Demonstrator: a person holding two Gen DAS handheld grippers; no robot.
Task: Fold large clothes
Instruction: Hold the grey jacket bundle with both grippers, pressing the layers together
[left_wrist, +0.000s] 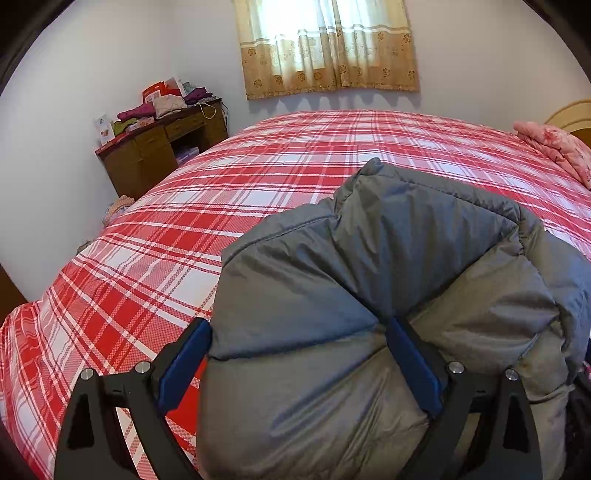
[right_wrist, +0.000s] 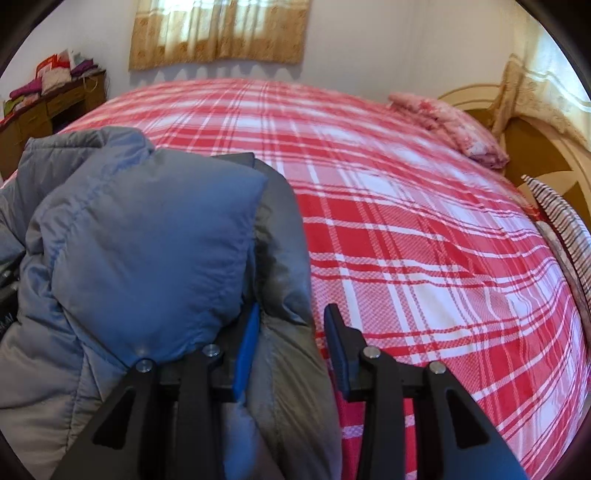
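Observation:
A grey puffy jacket (left_wrist: 388, 280) is bunched up over the near edge of the bed with the red plaid cover (left_wrist: 258, 177). My left gripper (left_wrist: 299, 325) has its blue pads wide apart with a thick fold of the jacket between them. In the right wrist view the same jacket (right_wrist: 140, 240) fills the left half. My right gripper (right_wrist: 291, 314) holds a narrower fold of it between its blue pads (right_wrist: 245, 350), above the plaid cover (right_wrist: 424, 240).
A wooden desk (left_wrist: 159, 147) piled with folded clothes stands at the far left corner. A pink folded quilt (right_wrist: 450, 125) lies by the wooden headboard (right_wrist: 535, 162). A striped pillow (right_wrist: 565, 218) is at the right edge. A curtained window (left_wrist: 325, 48) is on the far wall.

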